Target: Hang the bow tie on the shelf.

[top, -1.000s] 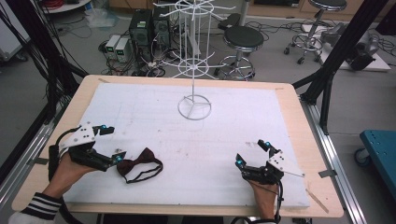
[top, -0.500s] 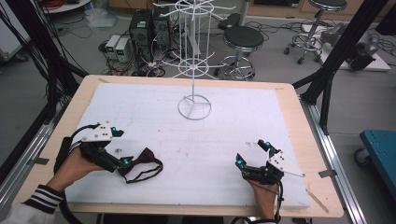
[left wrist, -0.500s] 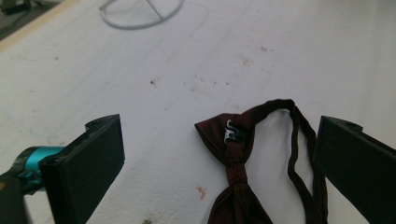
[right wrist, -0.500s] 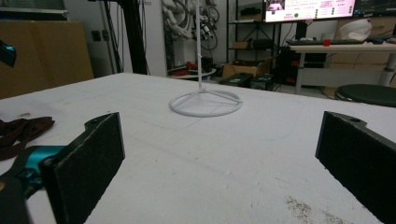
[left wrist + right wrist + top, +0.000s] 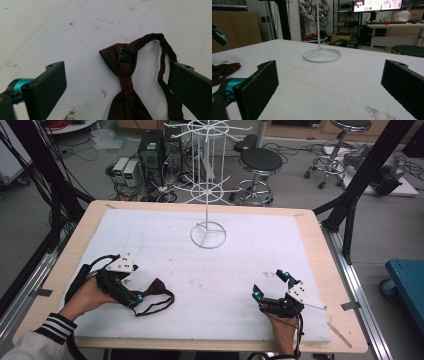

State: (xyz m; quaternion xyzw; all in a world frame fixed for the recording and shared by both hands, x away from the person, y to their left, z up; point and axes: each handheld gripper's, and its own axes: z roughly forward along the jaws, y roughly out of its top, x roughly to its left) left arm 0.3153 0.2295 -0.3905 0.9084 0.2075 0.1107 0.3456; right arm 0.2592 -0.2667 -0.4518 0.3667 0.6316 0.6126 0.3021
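Left claw spread over bow tie | right claw spread, resting

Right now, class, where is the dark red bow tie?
In the high view, the bow tie lies front-left on the white mat, between the open left gripper's jaws.

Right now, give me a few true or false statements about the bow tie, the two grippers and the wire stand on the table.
1. The dark red bow tie lies flat on the white table cover. True.
2. The left gripper has its jaws clamped shut on the bow tie. False: the jaws stand wide open, with the tie's knot between them.
3. The white wire stand stands toward the far side of the table. True.
4. The right gripper holds the bow tie's strap. False: its jaws are open and hold nothing, and the tie lies off by the other gripper.
5. The bow tie hangs on the wire stand. False: it lies on the table cover.
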